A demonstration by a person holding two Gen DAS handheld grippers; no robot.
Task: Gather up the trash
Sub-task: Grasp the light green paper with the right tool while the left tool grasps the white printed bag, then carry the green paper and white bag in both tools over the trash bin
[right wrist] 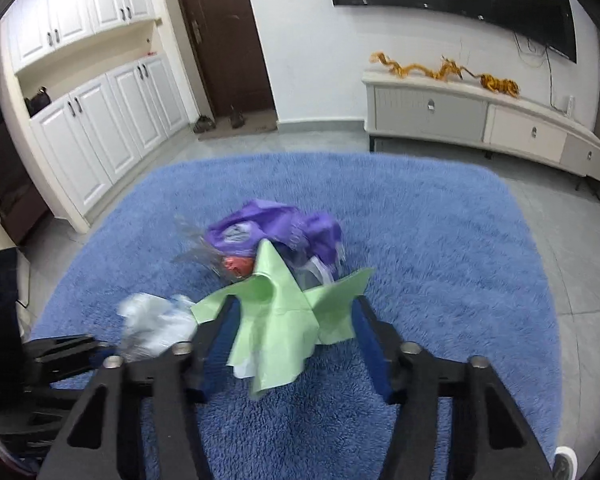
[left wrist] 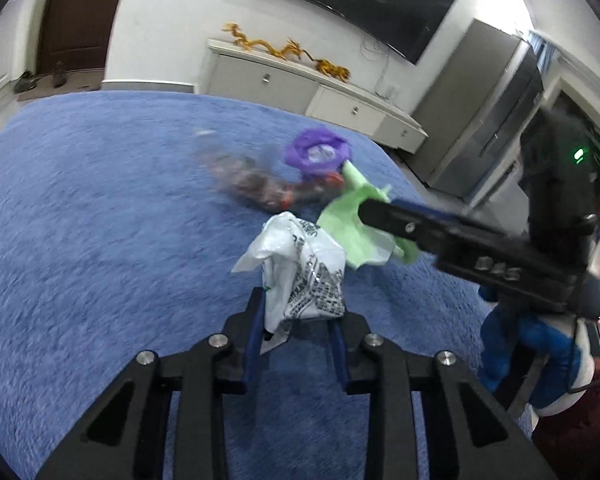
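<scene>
On the blue rug [left wrist: 100, 200], my left gripper [left wrist: 298, 304] has its blue pads pressed against both sides of a crumpled white plastic bag [left wrist: 300, 264] with black print. In the right wrist view that bag [right wrist: 156, 324] is a pale blur at lower left. My right gripper [right wrist: 294, 308] is shut on a creased light green paper [right wrist: 276, 320], which bunches into ridges between the pads. In the left wrist view the right gripper [left wrist: 380, 216] reaches in from the right onto the green paper [left wrist: 348, 232]. Behind lie a purple wrapper [right wrist: 272, 228] and a blurred clear bottle [left wrist: 256, 184] with red on it.
A low white TV cabinet [right wrist: 480, 120] with a golden dragon ornament stands along the far wall under a large screen. White cupboards [right wrist: 92, 128] and a brown door are at the left. A dark grey appliance [left wrist: 488, 120] stands right of the rug. A blue-and-white sleeve [left wrist: 512, 344] is lower right.
</scene>
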